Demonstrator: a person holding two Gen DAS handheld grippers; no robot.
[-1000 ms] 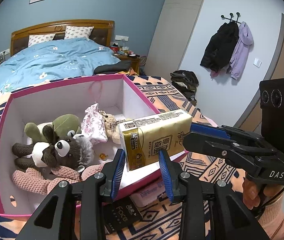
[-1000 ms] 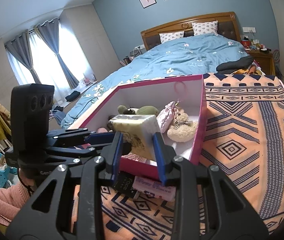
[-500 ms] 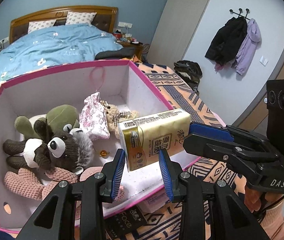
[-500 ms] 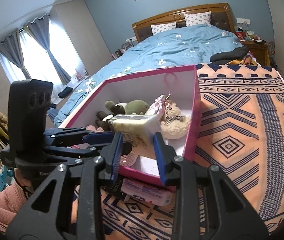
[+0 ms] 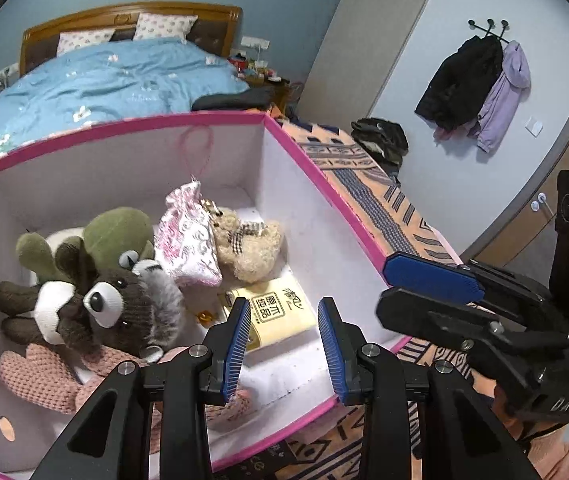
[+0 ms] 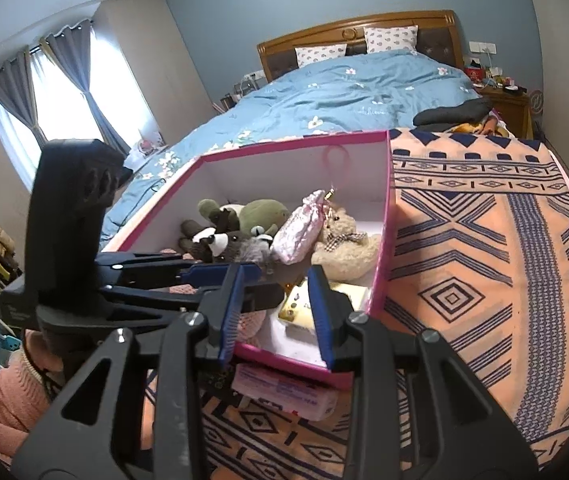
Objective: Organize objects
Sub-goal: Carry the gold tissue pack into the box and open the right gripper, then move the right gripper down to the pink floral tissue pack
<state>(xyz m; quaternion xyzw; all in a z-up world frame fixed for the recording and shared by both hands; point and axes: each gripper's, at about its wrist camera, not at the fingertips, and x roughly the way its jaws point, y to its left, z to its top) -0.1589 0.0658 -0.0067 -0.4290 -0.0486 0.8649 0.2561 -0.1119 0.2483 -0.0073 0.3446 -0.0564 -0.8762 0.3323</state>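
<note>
Box contents: one tissue pack, released

One tissue pack lies in the pink box near its front edge; both the left gripper and the right gripper are empty, jaws narrowly apart. Four plush toys, one pouch.

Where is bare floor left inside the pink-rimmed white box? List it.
Free: the white floor strip along the right wall of the pink-rimmed white box, beside the beige teddy bear and yellow tissue pack; also the near corner between that pack and the front rim. Crowded: the left half, piled with the brown plush, green plush and pink knitted toy.
</note>
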